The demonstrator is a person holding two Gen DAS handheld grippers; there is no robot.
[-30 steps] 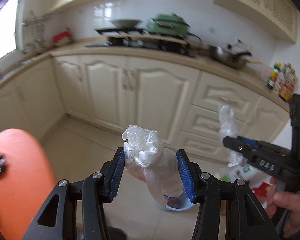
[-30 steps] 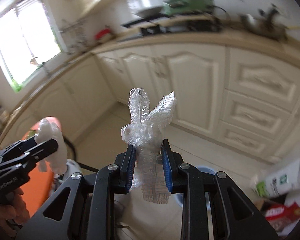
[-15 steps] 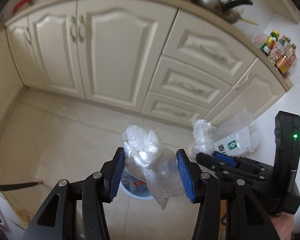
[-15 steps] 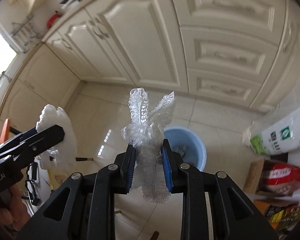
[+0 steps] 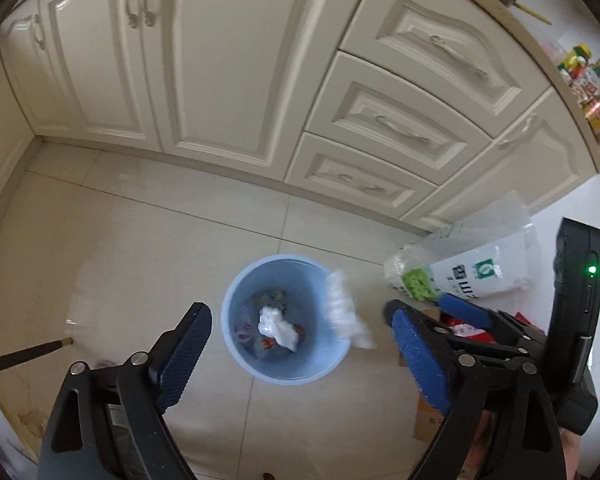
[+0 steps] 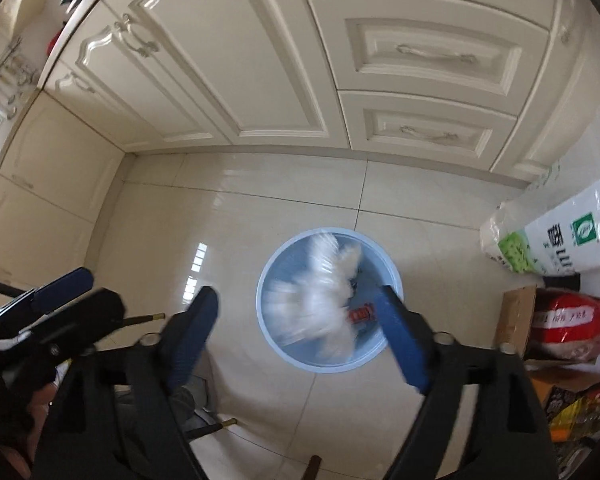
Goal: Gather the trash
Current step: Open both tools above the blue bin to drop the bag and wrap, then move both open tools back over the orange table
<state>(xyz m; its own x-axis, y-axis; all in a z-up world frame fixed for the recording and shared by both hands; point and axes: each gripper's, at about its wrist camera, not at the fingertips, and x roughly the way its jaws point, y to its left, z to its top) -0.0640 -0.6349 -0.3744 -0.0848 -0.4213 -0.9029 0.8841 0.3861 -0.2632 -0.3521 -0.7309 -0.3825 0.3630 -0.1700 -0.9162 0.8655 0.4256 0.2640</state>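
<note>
A: How do the fingers stand?

B: Both pairs are spreading wide with nothing pressed between them: the left gripper and the right gripper point down over the blue bin.

A: And the trash?

B: 1 white wad lies inside the bin. 1 blurred clear plastic piece is loose in the air over its mouth. A white sack sits on the floor nearby.
</note>
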